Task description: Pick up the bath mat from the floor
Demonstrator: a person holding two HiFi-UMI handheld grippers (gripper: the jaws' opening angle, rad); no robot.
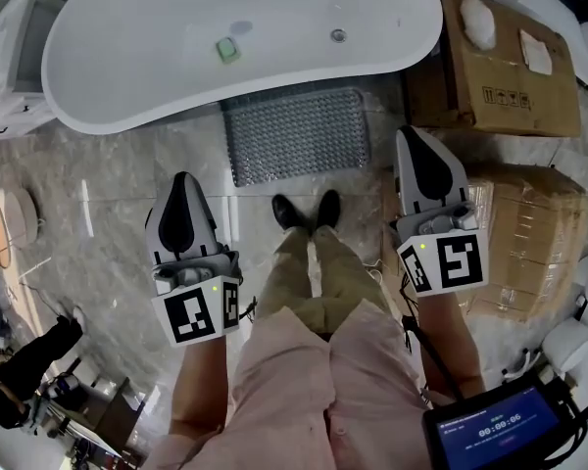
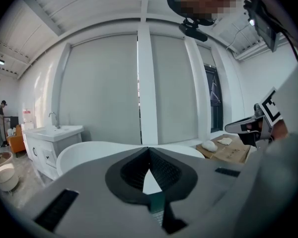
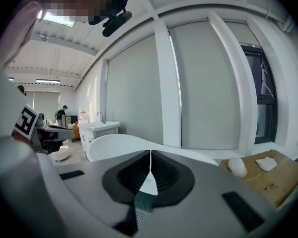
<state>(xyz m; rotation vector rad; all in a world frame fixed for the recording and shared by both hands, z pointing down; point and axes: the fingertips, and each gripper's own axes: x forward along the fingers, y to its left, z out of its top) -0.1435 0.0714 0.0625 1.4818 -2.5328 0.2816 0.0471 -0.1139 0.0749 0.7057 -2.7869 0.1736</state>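
Lying flat on the floor [image 1: 108, 194], one grey studded bath mat [image 1: 296, 133] is recorded directly against the near side of the white bathtub [image 1: 157, 67]; its far edge is hidden by the bathtub rim; it is touched by neither tool. Entered next, the left tongs [image 1: 183, 182] are held above the floor, short of the bathtub's middle; the jaws are pressed fully together, with nothing between them. The right tongs [image 1: 413, 137] are held short of the bathtub's right end, beside the cardboard boxes [image 1: 500, 76]; the jaws are likewise closed tight and empty. One small green item [image 1: 227, 49] is noted inside the bathtub, left of its drain [image 1: 338, 35]; black shoes [image 1: 307, 211] are placed just beyond the mat, on the side away from the bathtub.
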